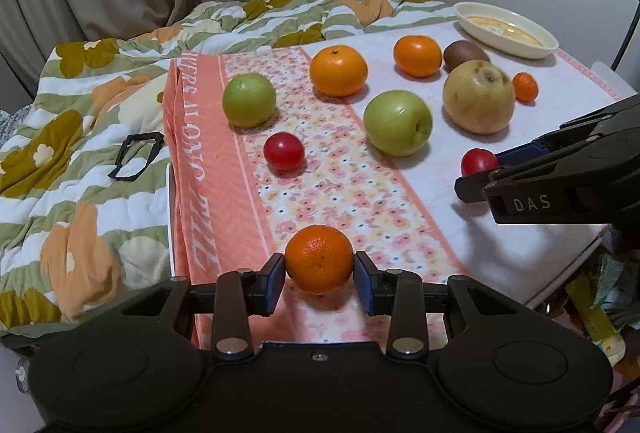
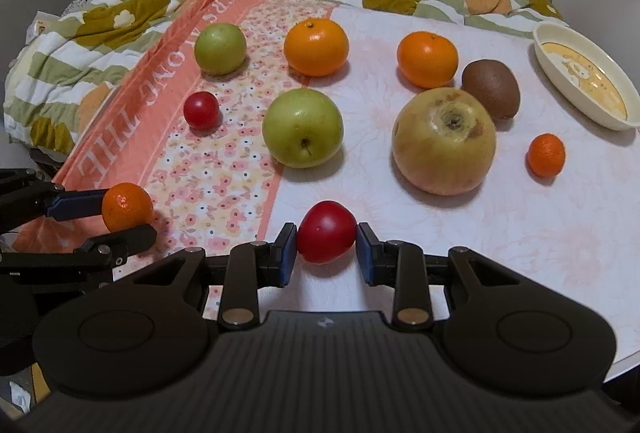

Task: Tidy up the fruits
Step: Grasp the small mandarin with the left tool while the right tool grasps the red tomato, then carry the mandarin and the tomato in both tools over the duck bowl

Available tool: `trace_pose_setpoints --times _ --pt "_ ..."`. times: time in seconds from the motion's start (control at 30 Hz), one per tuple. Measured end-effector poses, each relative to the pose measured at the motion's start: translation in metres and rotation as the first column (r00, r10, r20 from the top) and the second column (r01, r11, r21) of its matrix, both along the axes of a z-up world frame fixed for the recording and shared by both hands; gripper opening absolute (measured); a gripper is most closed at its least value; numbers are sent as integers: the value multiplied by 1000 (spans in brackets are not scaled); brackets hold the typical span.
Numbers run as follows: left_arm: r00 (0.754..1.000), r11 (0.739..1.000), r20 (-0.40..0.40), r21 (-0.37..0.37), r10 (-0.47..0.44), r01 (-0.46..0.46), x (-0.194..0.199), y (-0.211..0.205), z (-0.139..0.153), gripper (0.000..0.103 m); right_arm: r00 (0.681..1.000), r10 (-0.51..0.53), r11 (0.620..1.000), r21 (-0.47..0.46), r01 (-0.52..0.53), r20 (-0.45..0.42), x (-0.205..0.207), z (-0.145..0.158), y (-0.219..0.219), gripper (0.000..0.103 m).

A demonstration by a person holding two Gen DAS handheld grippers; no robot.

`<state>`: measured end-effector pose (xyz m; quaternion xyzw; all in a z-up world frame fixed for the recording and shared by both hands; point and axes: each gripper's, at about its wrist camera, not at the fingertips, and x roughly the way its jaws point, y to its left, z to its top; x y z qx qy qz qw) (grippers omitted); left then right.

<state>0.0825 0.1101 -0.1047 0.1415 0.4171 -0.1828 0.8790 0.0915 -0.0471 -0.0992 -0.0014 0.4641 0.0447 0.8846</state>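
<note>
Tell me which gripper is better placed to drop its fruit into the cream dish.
Right, probably. The right gripper holds the red tomato on the white side of the cloth, nearer the cream dish. The left gripper holds a small mandarin over the floral strip, farther away.

Matte black claw (image 1: 319, 283), blue pads (image 1: 276, 287), silver screws, possibly "DAS" label.

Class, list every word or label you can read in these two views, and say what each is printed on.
"DAS": white letters on the right gripper, seen from the left wrist.
"...WERS ALONG THE...": white lettering along the cloth's salmon border, upside down; both ends are cut off, so it is partly legible.
Dish: a faded picture, no readable words.
</note>
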Motion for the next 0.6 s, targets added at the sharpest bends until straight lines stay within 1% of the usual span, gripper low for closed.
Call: trace_pose_setpoints --times 0.17,0.3,0.43,0.6 --pt "999 999 26 -1 36 -36 -14 -12 21 41 999 0 1000 17 -1 33 -13 20 -18 47" --pt "996 997 47 -8 72 -72 -26 -31 41 41 998 5 1000 29 -7 67 -26 40 -43 47" --pt "993 994 55 -41 102 -100 -35 -59 62 41 995 13 999 37 -17 94 -37 61 -81 47" --pt "985 990 96 -42 140 -137 -40 -108 84 41 992 15 999 35 -19 122 -45 82 -140 47"
